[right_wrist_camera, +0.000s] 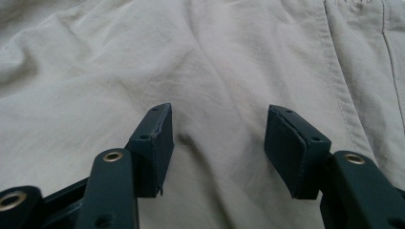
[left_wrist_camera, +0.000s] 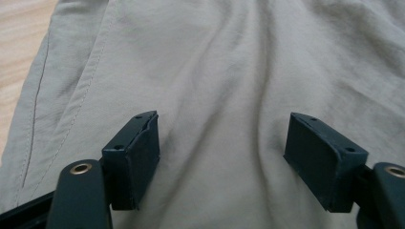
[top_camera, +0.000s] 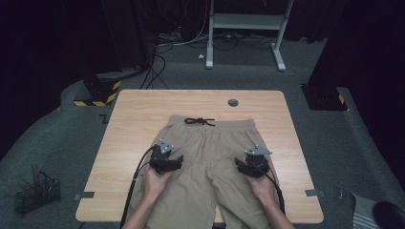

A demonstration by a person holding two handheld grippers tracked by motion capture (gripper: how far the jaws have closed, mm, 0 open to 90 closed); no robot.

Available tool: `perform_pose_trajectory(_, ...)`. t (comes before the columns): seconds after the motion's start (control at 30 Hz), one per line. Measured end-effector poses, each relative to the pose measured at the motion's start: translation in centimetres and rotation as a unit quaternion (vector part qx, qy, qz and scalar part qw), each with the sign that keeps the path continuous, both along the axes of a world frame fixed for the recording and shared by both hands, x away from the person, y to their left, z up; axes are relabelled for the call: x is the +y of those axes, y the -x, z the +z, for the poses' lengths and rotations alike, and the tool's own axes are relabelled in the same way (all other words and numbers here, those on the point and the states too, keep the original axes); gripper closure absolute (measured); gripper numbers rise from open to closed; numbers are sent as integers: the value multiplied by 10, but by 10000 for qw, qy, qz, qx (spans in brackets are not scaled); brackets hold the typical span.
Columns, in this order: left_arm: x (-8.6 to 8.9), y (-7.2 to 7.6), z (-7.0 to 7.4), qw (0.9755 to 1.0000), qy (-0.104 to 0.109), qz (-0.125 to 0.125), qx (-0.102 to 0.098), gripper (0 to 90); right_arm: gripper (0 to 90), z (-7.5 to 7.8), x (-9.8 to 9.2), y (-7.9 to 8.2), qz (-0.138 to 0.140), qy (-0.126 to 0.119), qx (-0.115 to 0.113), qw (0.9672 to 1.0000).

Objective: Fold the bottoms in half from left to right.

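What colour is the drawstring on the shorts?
Black; the drawstring shows best in the high view, against the beige shorts.

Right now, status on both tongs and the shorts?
Left tongs open, over the shorts' left leg. Right tongs open, over the right leg. Shorts flat on the table, drawstring at far edge. Nothing in the way.

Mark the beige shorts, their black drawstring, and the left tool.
beige fabric shorts (top_camera: 210, 143), high view, front panel below the waistband
black drawstring (top_camera: 199, 122), high view, knot at the waistband
left tool (left_wrist_camera: 222, 143), left gripper view, midway between its tips
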State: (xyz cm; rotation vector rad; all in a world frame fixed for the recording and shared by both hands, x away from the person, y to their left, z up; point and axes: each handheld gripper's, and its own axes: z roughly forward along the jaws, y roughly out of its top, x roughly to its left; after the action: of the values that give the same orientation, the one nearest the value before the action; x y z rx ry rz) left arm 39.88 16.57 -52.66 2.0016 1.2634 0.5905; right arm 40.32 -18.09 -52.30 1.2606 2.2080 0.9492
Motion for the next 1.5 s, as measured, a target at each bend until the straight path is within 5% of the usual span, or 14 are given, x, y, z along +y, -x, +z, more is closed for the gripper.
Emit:
perform_pose_trajectory(0.27,-2,8,5,9998,73,-181,33,280,433,7,-1,15,141,143,53,9998)
perform_pose_trajectory(0.3,-2,5,7,9997,101,-197,40,282,437,10,0,10,76,74,-114,9999)
perform_pose_trajectory(0.47,-1,-18,19,9997,253,-4,-53,284,440,13,3,-10,-106,-68,-49,9999)
perform_pose_trajectory(0.7,-2,-40,10,9999,42,88,130,293,438,7,8,-29,-185,2,117,9998)
perform_pose_trajectory(0.77,-3,-39,4,9998,-108,57,146,288,434,3,6,-28,-135,-2,114,9998)
perform_pose_trajectory(0.97,-4,-30,0,10000,-18,56,-28,294,433,0,4,-20,-137,-55,25,9999)
perform_pose_trajectory(1.3,-8,10,1,9999,17,-107,25,287,430,1,1,13,0,-32,77,10000)
perform_pose_trajectory(1.4,-8,8,4,9998,124,-141,117,297,428,4,1,12,58,35,148,9999)
perform_pose_trajectory(1.5,-8,-2,14,9994,299,-162,-38,302,438,9,2,7,22,-57,16,10000)
